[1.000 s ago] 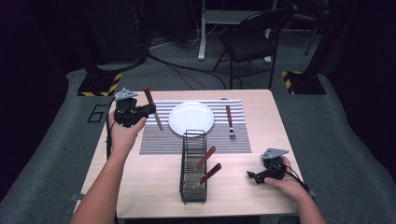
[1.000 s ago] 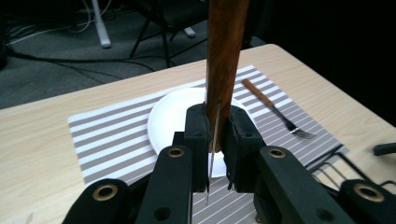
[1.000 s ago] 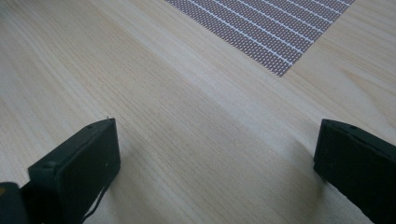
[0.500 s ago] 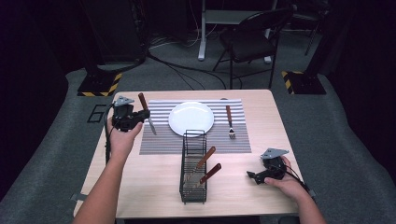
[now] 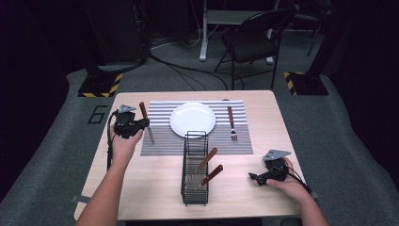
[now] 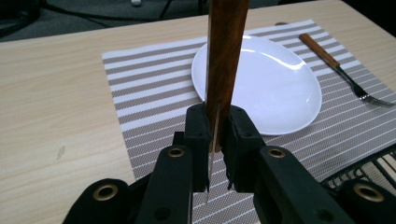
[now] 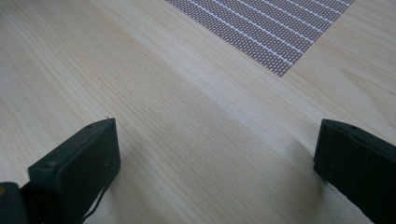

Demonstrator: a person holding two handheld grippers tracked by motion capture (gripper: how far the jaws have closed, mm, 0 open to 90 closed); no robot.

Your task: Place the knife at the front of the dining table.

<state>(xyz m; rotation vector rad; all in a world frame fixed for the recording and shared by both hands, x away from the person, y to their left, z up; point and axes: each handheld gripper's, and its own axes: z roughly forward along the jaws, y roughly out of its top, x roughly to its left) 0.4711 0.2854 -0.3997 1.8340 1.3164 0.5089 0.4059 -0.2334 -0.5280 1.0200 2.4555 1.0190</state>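
My left gripper (image 5: pixel 142 124) is shut on a knife (image 5: pixel 146 123) with a brown wooden handle, held just above the left edge of the striped placemat (image 5: pixel 164 141), left of the white plate (image 5: pixel 192 118). In the left gripper view the jaws clamp the knife (image 6: pixel 226 56) where blade meets handle; the handle rises upward in front of the plate (image 6: pixel 280 88) and the blade tip points down at the mat. A fork (image 5: pixel 231 123) lies on the mat right of the plate. My right gripper (image 5: pixel 254 178) rests on the table's front right, open with bare wood between its jaws (image 7: pixel 217 158).
A black wire rack (image 5: pixel 195 167) stands in front of the plate with two wooden-handled utensils (image 5: pixel 207 161) leaning in it. The wooden table (image 5: pixel 141 193) has bare room at front left. A chair (image 5: pixel 254 42) and cables sit on the floor beyond.
My left gripper has come down and slightly left with the knife, from above the mat to near its left edge. The right gripper has stayed put.
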